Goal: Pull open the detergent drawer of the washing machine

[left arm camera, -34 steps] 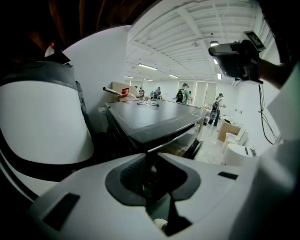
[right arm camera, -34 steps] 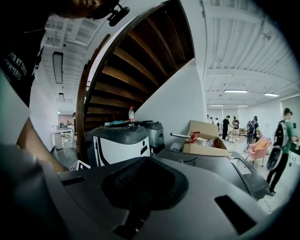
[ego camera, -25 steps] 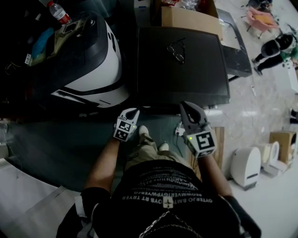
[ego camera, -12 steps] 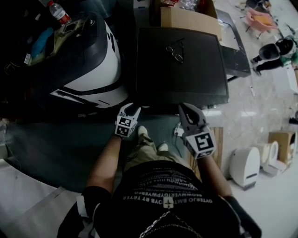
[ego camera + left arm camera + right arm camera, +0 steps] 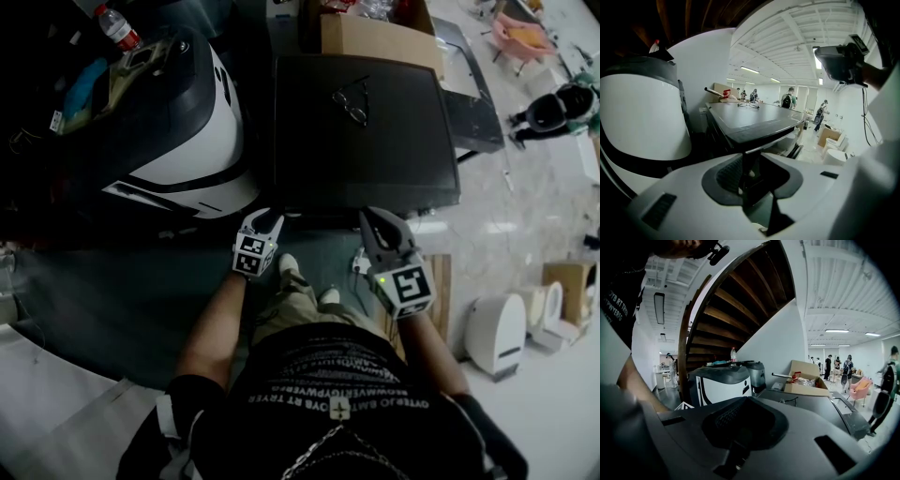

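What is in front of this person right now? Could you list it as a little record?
Main item: washing machine with a dark top, person standing at its front
On top: glasses; cardboard box at the far edge
Beside it: white and black appliance with a bottle on it
Left gripper: jaws apart, just opened; machine's front edge in line with the gap, nothing gripped
Right gripper: jaws together, empty
Detergent drawer: not visible in any view
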Action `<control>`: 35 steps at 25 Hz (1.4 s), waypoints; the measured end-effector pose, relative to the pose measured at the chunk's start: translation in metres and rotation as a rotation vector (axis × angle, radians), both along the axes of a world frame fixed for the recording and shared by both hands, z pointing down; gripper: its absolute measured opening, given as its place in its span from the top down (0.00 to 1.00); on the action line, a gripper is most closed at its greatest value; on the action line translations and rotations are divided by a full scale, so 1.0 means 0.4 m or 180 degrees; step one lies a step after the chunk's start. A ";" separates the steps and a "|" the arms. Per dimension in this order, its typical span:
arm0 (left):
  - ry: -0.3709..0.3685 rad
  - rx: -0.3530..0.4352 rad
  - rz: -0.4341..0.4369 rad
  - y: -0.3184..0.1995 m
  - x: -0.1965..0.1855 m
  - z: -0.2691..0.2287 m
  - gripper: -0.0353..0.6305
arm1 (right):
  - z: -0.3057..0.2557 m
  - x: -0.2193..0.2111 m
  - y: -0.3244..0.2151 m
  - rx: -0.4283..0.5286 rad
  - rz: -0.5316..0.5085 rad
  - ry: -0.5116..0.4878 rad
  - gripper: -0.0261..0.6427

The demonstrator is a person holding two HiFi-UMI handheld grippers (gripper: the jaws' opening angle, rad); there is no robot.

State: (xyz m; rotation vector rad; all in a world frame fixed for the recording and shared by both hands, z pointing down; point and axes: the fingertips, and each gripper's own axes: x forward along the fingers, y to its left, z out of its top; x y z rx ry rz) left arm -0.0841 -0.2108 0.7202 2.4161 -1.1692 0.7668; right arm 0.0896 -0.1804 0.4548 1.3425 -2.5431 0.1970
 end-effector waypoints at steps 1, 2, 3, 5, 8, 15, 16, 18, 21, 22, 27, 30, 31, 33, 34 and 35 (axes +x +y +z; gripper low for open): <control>0.0004 -0.0004 -0.0013 0.002 -0.001 0.000 0.78 | -0.002 -0.003 0.001 0.0015 -0.0011 0.0003 0.96; 0.0009 -0.0007 -0.0019 0.004 -0.001 -0.001 0.78 | -0.004 -0.004 0.002 0.0025 -0.0017 0.0004 0.96; 0.0014 -0.0010 -0.0014 0.007 -0.001 -0.001 0.78 | -0.005 -0.005 0.003 0.0032 -0.0016 0.0002 0.96; 0.0022 -0.0013 0.0019 0.016 -0.002 -0.001 0.78 | -0.009 -0.005 0.004 0.0034 -0.0006 0.0000 0.96; 0.0023 -0.0015 0.0070 0.033 -0.003 -0.002 0.79 | -0.013 -0.001 0.005 0.0028 0.0010 0.0006 0.96; 0.0047 -0.0027 0.0012 0.064 -0.003 -0.001 0.79 | -0.019 0.000 0.020 0.0024 0.0024 -0.0006 0.96; 0.0051 -0.0030 0.0014 0.068 -0.003 -0.002 0.79 | -0.020 0.000 0.022 0.0031 0.0020 -0.0001 0.96; 0.0055 -0.0031 0.0035 0.078 -0.004 -0.003 0.79 | -0.022 0.000 0.027 0.0047 0.0010 0.0006 0.96; 0.0072 -0.0006 0.0077 0.097 -0.004 0.001 0.80 | -0.022 0.003 0.033 0.0053 0.0016 0.0002 0.96; 0.0081 0.0013 0.0086 0.103 -0.004 0.003 0.80 | -0.021 0.004 0.035 0.0048 0.0019 0.0004 0.96; 0.0075 -0.0048 0.0090 0.148 -0.002 0.000 0.80 | -0.026 0.003 0.048 0.0068 -0.0008 0.0018 0.96; 0.0081 -0.0042 0.0077 0.161 -0.003 0.000 0.80 | -0.027 -0.002 0.056 0.0057 -0.0012 0.0002 0.96; 0.0084 -0.0041 0.0073 0.164 -0.003 -0.001 0.80 | -0.028 -0.003 0.058 0.0062 -0.0018 -0.0002 0.96; 0.0086 -0.0042 0.0065 0.172 -0.003 -0.002 0.80 | -0.031 -0.005 0.063 0.0074 -0.0031 -0.0005 0.96; 0.0089 -0.0041 0.0062 0.175 -0.003 -0.002 0.80 | -0.032 -0.004 0.066 0.0078 -0.0033 -0.0006 0.96; 0.0090 -0.0039 0.0059 0.179 -0.003 -0.002 0.80 | -0.033 -0.003 0.068 0.0080 -0.0035 -0.0004 0.96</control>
